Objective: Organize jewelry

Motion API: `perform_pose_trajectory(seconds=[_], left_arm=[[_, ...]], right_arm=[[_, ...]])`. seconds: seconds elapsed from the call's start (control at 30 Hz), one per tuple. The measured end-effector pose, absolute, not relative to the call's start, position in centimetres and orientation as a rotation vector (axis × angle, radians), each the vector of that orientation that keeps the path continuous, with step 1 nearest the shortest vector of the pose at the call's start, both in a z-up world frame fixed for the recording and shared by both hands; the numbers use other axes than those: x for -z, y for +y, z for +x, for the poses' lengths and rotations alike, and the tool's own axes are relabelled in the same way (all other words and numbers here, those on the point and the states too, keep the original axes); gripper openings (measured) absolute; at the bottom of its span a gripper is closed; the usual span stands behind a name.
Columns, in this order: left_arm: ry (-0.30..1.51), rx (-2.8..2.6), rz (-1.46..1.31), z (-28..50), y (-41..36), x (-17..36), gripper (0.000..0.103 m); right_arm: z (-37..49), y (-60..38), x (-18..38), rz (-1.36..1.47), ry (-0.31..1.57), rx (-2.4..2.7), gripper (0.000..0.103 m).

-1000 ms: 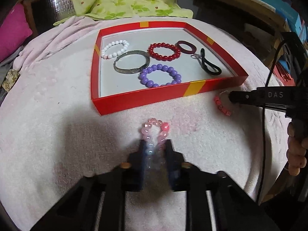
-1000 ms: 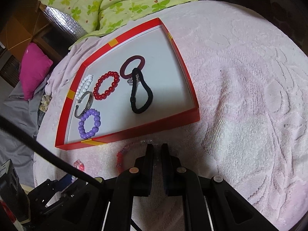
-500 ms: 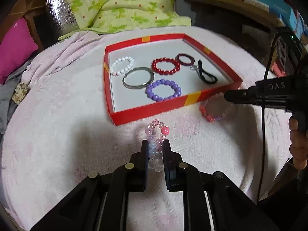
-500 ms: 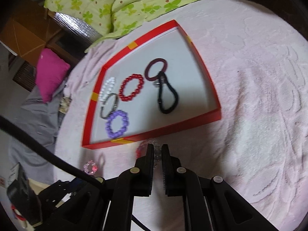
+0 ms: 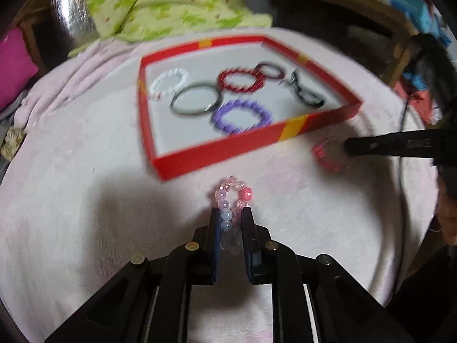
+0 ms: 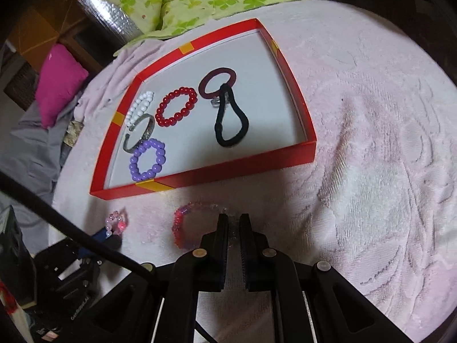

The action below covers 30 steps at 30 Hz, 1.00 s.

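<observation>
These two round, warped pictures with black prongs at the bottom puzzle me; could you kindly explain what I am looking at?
No robot: a person holds a two-finger gripper in each hand, each with a fisheye camera looking along its fingers. The blurred picture is from the left gripper, shut on a pale pink bead bracelet. The sharp one is from the right gripper, shut on a pink-and-clear bead bracelet. Both hang over a pink towel. The red tray already holds more bracelets and hair ties.

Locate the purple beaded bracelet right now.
In the right wrist view the purple beaded bracelet lies inside the red tray, at its near-left corner, touching the silver bangle.
</observation>
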<state>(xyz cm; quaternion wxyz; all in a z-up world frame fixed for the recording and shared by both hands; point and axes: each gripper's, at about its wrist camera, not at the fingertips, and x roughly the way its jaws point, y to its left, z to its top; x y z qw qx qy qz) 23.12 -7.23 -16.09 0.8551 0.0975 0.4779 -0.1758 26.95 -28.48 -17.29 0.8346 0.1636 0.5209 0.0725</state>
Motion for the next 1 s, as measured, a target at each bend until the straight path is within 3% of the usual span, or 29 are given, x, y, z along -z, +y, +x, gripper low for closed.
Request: perform_pose_trajectory(seconds=[0.4, 0.83, 0.93, 0.97, 1.0], left_arm=[[0.973, 0.347, 0.207, 23.3, -7.0, 16.4, 0.031], [0.958, 0.362, 0.175, 22.9, -6.4, 16.5, 0.039], [0.962, 0.411, 0.137, 22.9, -6.0, 16.5, 0.054], [0.973, 0.452, 0.118, 22.8, -6.0, 16.6, 0.07], [0.977, 0.475, 0.112, 22.7, -6.0, 16.5, 0.075]], right_arm=[[27.0, -25.5, 17.4, 0.163, 1.062, -0.058, 0.01], [26.5, -25.7, 17.5, 0.169, 1.031, -0.087, 0.011], [26.4, -26.0, 17.5, 0.184, 1.032, -0.096, 0.011], [26.3, -26.1, 17.5, 0.192, 1.032, -0.101, 0.011], [26.3, -26.3, 17.6, 0.202, 1.032, -0.106, 0.011]])
